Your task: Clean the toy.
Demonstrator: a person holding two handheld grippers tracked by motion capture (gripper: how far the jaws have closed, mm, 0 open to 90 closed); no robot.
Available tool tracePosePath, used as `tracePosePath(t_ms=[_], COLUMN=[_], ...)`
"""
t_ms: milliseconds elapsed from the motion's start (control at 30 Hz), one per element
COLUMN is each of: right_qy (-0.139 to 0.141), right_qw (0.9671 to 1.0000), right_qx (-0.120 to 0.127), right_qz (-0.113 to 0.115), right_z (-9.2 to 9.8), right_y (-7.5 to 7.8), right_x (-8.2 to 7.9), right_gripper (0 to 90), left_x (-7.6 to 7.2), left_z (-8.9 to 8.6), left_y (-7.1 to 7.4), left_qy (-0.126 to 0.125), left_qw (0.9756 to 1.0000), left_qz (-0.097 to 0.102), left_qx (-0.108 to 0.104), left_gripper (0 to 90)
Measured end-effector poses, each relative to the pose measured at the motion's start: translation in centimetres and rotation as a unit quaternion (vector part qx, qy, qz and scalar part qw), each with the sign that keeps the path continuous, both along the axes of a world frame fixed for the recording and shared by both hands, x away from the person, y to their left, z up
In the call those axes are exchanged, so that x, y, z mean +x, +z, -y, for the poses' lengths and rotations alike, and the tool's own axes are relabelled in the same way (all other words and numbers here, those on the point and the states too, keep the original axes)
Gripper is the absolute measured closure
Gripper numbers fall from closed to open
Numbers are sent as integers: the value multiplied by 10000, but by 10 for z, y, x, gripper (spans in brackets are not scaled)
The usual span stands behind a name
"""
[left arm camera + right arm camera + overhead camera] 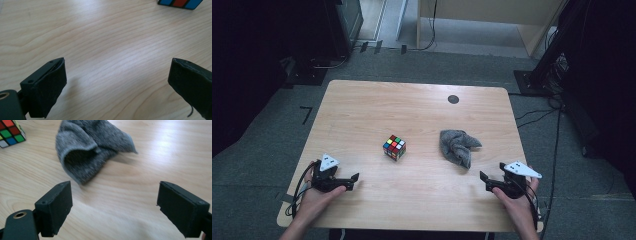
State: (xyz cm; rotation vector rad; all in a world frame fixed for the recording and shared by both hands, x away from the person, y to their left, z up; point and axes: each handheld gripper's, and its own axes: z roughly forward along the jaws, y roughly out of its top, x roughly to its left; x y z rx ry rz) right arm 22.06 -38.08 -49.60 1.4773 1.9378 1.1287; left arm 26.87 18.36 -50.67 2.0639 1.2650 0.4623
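A multicoloured puzzle cube stands near the middle of the wooden table. A crumpled grey cloth lies to its right. My left gripper hovers low at the front left of the table, open, nothing between its jaws; in the left gripper view the cube's edge shows at the top right. My right gripper sits at the front right, open and empty. In the right gripper view the grey cloth lies just ahead and the cube at the top left.
A small dark round disc is set in the table near its far edge. Around the table lie grey carpet, cables and black stands at the right. Bare wood stretches between the two grippers.
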Motion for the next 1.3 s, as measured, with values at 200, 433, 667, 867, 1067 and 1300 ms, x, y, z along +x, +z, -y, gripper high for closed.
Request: tracePosePath(t_ms=[200,433,667,867,1067,1300], right_qy=[-200,-380,-429,-510,-545,-581], right_qw=[9995,9984,9966,9950,9948,9945], right_qx=[-144,-189,-446,-623,-629,-627], right_qz=[-175,-367,-545,-588,-594,-605], right_z=[16,32,35,33,33,33], right_y=[-11,-22,-29,-29,-30,-30], right_x=[-12,-25,-30,-29,-29,-29], right_gripper=[131,130,129,124,110,104], left_x=[-5,-7,-8,-8,-4,-4], left_z=[-18,-31,-25,-24,-23,-23], left_y=[-3,-5,-9,-12,-12,-12], left_qy=[236,428,341,391,503,503], left_qw=[9997,9990,9988,9988,9983,9983], left_qz=[-37,-62,-58,33,37,37], left_qx=[51,100,340,290,284,284], left_gripper=[23,26,38,4,4,4])
